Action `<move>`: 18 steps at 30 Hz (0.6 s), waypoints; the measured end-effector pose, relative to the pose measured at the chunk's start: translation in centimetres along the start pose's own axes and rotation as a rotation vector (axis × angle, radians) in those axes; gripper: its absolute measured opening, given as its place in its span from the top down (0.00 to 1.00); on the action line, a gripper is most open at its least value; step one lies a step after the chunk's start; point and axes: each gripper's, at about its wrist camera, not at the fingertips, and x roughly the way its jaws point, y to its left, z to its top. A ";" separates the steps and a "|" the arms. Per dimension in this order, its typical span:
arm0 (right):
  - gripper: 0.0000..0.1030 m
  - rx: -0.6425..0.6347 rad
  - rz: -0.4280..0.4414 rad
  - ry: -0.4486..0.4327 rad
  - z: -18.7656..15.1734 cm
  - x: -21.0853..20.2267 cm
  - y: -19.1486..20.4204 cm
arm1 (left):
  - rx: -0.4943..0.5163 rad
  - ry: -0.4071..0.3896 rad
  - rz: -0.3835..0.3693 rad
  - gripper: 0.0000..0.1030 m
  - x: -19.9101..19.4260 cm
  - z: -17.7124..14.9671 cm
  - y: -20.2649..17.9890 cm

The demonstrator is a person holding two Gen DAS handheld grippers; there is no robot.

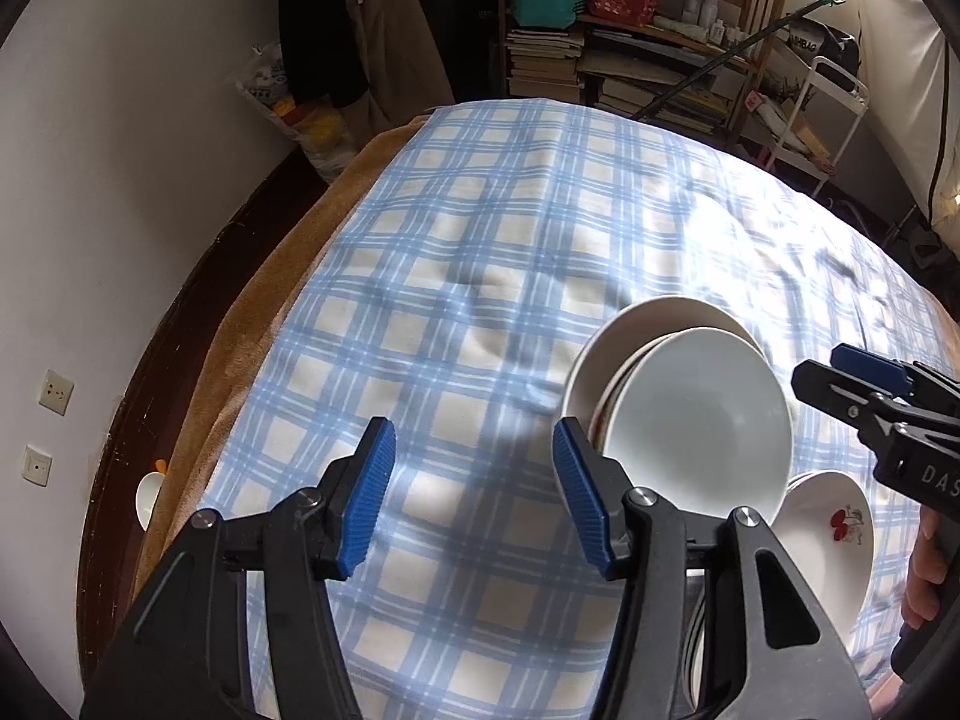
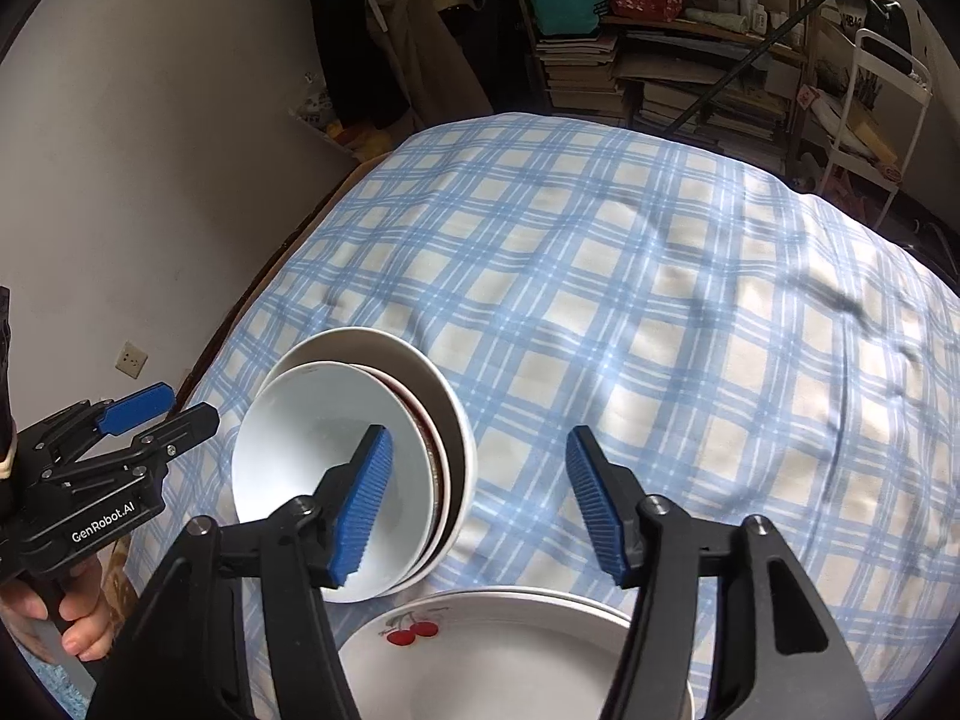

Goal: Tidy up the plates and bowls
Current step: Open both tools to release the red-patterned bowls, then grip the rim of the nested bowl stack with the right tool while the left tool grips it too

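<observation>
A stack of three nested white bowls (image 1: 696, 414) (image 2: 336, 456) sits on the blue plaid cloth (image 1: 480, 300) (image 2: 660, 300). Just in front of it lies a stack of white plates, the top one with a red cherry print (image 1: 831, 534) (image 2: 480, 660). My left gripper (image 1: 474, 492) is open and empty, its right finger just left of the bowls. My right gripper (image 2: 480, 504) is open and empty, above the plates, its left finger in front of the top bowl. Each gripper shows in the other's view, the right (image 1: 864, 384) and the left (image 2: 150, 414).
The cloth covers a soft, bed-like surface with a brown blanket edge (image 1: 252, 312) on the left. A white wall with sockets (image 1: 57, 391) is on the left. Shelves of books and bags (image 1: 630, 30) (image 2: 660, 48) and a white cart (image 1: 822, 120) stand at the back.
</observation>
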 end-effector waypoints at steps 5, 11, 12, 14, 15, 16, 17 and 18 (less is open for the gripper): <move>0.08 0.014 -0.024 0.010 0.1 0.4 -1.2 | -0.009 0.009 0.015 0.28 0.6 0.0 0.4; 0.02 0.014 -0.054 0.020 -0.1 1.2 -2.0 | 0.005 0.026 0.014 0.22 1.2 0.1 0.2; 0.02 0.012 -0.059 0.020 -0.1 1.4 -2.0 | 0.007 0.031 0.012 0.22 1.4 0.1 0.2; 0.02 0.006 -0.065 0.029 -0.3 1.8 -2.1 | 0.010 0.041 0.007 0.22 1.5 0.0 0.1; 0.02 0.005 -0.065 0.034 -0.3 1.9 -2.2 | 0.009 0.045 0.005 0.22 1.6 0.0 0.1; 0.02 0.007 -0.060 0.035 -0.4 2.0 -2.2 | 0.010 0.049 0.003 0.22 1.7 0.0 0.1; 0.02 0.011 -0.055 0.034 -0.4 2.0 -2.3 | 0.011 0.052 0.000 0.22 1.8 0.0 0.1; 0.02 0.016 -0.052 0.034 -0.4 2.0 -2.4 | 0.012 0.053 -0.002 0.22 1.8 0.0 0.1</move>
